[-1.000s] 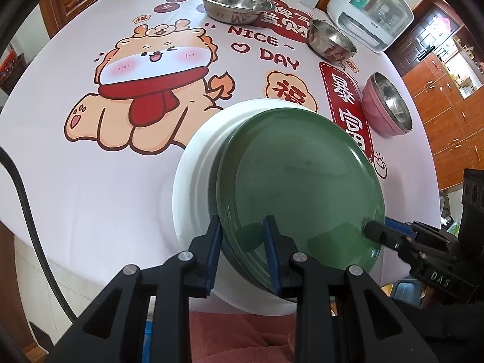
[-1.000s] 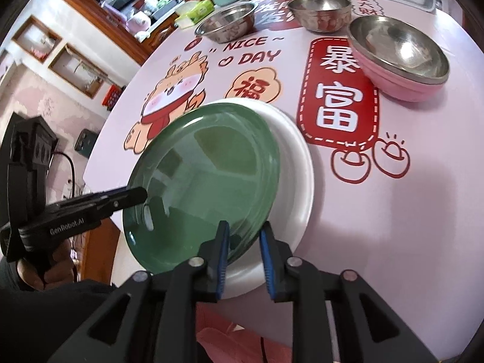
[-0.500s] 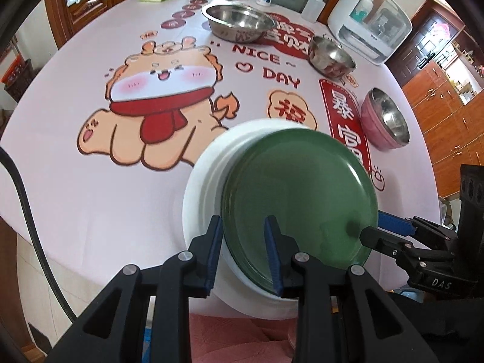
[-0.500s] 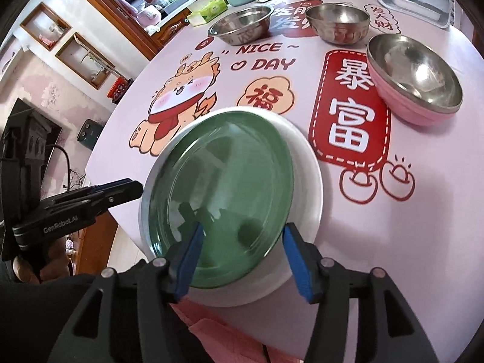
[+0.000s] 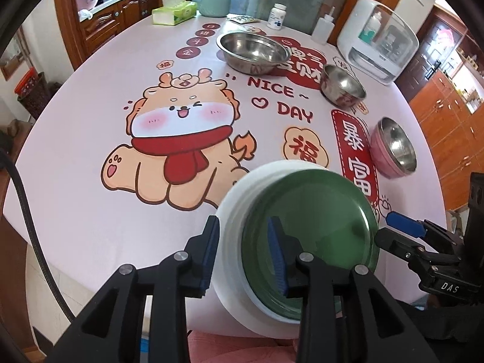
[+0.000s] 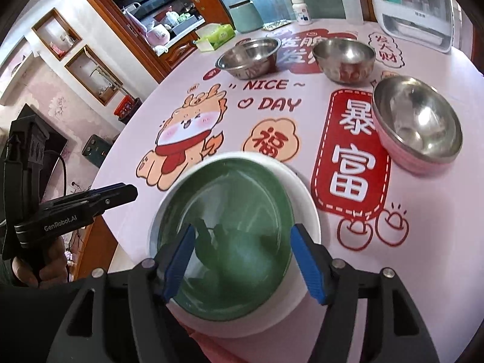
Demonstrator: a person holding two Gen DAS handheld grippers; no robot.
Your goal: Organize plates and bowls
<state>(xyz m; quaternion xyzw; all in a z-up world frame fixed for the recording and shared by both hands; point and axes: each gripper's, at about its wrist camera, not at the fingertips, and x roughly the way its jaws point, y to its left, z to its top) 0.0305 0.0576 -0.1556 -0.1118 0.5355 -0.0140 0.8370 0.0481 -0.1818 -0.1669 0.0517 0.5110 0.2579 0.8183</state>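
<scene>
The plate-stacking step looks finished: the green plate (image 5: pixel 311 242) lies nested in the white plate (image 5: pixel 233 211) at the near edge of the tabletop (image 5: pixel 75 187); the left claw (image 5: pixel 243 254) hangs above the stack's left rim, its jaws having just eased apart to a narrow gap, pinching nothing; the right claw (image 6: pixel 243 263) stands spread wide over the green plate, its jaws having just opened, pads clear of both rims; the next move, I judge, calls for gathering the bowls, starting with the nearest, the pink bowl (image 6: pixel 417 124), then the small steel bowl (image 6: pixel 343 59) and the wide steel bowl (image 6: pixel 248 57); the left view alone shows the tissue box and the white appliance whole; the right view alone shows the hand (image 6: pixel 36 269) gripping the left tool.
</scene>
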